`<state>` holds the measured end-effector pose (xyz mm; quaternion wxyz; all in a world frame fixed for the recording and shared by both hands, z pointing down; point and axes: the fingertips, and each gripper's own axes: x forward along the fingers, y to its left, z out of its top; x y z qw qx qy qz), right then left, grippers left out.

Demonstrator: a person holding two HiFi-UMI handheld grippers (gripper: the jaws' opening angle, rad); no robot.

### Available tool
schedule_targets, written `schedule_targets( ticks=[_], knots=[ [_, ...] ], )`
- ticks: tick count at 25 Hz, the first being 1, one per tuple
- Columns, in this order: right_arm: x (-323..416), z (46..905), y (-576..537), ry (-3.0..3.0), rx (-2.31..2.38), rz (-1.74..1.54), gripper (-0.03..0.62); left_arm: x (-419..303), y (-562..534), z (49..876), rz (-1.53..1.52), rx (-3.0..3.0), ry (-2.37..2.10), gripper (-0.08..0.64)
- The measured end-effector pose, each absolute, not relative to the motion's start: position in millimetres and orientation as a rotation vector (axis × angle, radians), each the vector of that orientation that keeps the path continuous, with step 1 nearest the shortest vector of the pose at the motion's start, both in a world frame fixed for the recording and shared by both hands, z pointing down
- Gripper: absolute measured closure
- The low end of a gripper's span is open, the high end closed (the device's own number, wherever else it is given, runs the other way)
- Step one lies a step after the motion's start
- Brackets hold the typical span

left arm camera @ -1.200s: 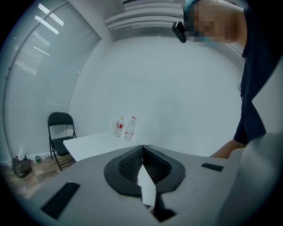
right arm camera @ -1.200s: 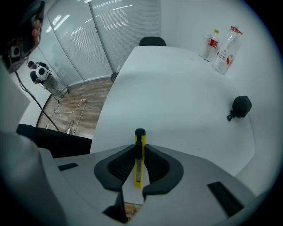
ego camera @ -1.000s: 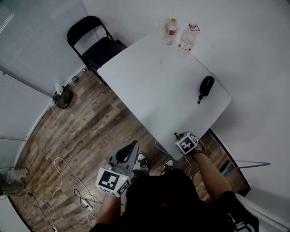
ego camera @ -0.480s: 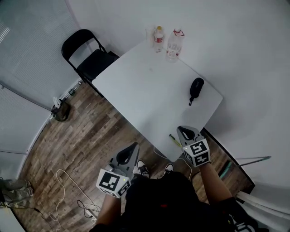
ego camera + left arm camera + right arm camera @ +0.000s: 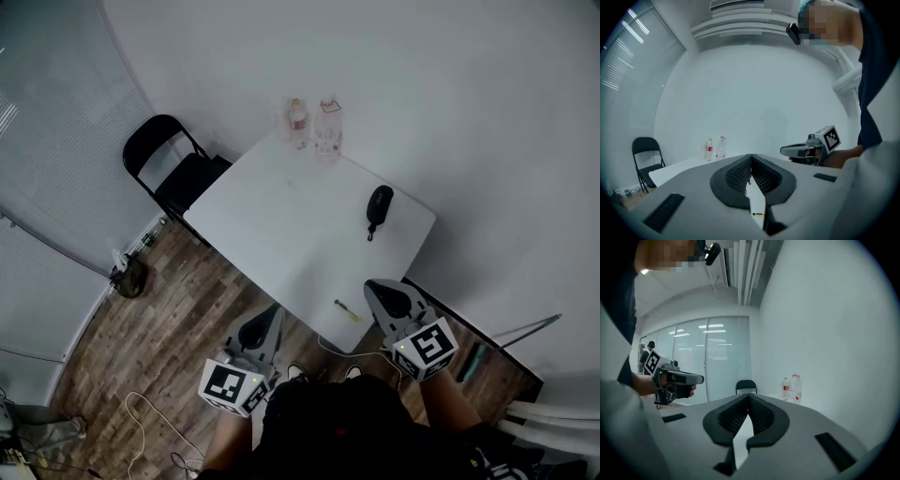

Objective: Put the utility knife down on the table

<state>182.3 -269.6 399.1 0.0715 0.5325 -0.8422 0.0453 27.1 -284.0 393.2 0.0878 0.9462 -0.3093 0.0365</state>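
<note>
The utility knife [image 5: 348, 312], small and yellow-black, lies flat on the white table [image 5: 281, 216] close to its near edge. My right gripper [image 5: 374, 285] hangs just right of the knife, off the table's corner, shut with nothing in it. My left gripper [image 5: 273, 310] is below the table's near edge, over the floor, also shut and empty. In the left gripper view the jaws meet [image 5: 751, 157], and a sliver of the knife [image 5: 758, 214] shows below them. The right gripper view shows its own jaws closed [image 5: 748, 397].
A black case [image 5: 378, 204] lies toward the table's right side. Two bottles [image 5: 313, 122] stand at the far corner. A black folding chair [image 5: 173, 169] stands left of the table. White walls are behind and to the right, with wood floor and cables below.
The right gripper has let go of the knife and drawn back from the table edge. The knife stays on the table. The head view has pulled back and shows more wall.
</note>
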Motion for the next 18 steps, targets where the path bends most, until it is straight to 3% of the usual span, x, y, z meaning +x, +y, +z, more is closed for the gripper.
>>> schedule_targets(
  ticks=[5,18],
  knots=[
    [180.1,349.9,-244.1,-2.680,1.620,-0.069,0.571,37.0,-276.6,374.0,0.060,2.854,-0.934,0.537],
    [186.7,330.1,-241.9,-2.752,1.616,-0.118,0.571,36.4,-266.6,367.3,0.053,2.862,-0.969,0.537]
  ],
)
